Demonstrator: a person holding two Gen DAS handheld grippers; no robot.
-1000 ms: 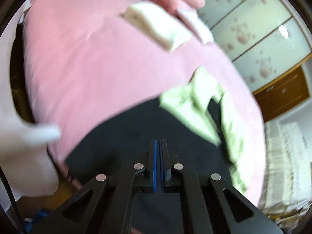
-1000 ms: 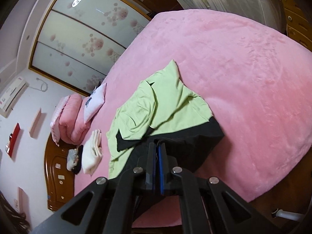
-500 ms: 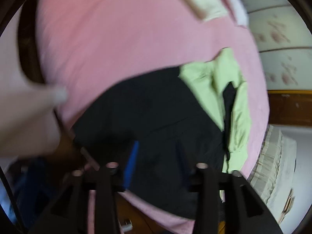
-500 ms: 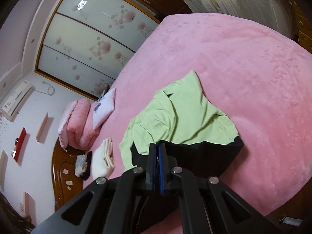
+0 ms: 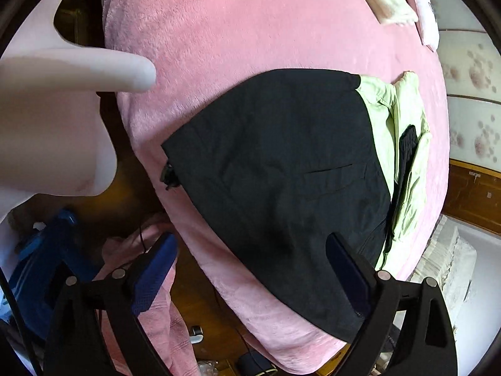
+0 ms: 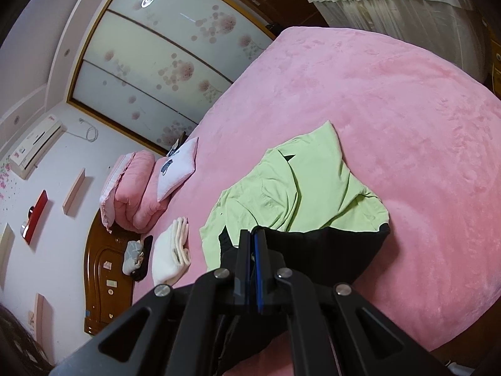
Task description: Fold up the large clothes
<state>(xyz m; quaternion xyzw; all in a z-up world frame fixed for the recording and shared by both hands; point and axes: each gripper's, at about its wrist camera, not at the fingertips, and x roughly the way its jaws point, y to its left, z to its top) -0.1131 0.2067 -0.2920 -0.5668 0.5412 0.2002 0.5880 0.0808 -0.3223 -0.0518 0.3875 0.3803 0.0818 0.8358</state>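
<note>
A large garment, black (image 5: 281, 169) with a light green upper part (image 5: 407, 144), lies spread at the edge of the pink bed (image 5: 238, 31). My left gripper (image 5: 250, 266) hovers over its black hem. Its jaws are opening wide, the blue pads (image 5: 156, 266) stand far apart, and the cloth lies below them untouched. In the right wrist view the same garment (image 6: 300, 188) shows green behind black. My right gripper (image 6: 253, 250) is shut, with the black edge (image 6: 313, 250) bunched up around its fingertips and hanging beneath them.
Folded white cloth (image 6: 170, 257) and pink pillows (image 6: 134, 188) lie near the wooden headboard (image 6: 103, 269). A white smooth shape (image 5: 62, 100) looms close at the left. Below the bed edge are wooden floor, a blue object (image 5: 47, 250) and cables. Sliding wardrobe doors (image 6: 156, 56) stand beyond the bed.
My left gripper went from shut to wide open and tipped down closer over the black cloth at the bed edge. The right gripper stayed shut and lifted a little.
</note>
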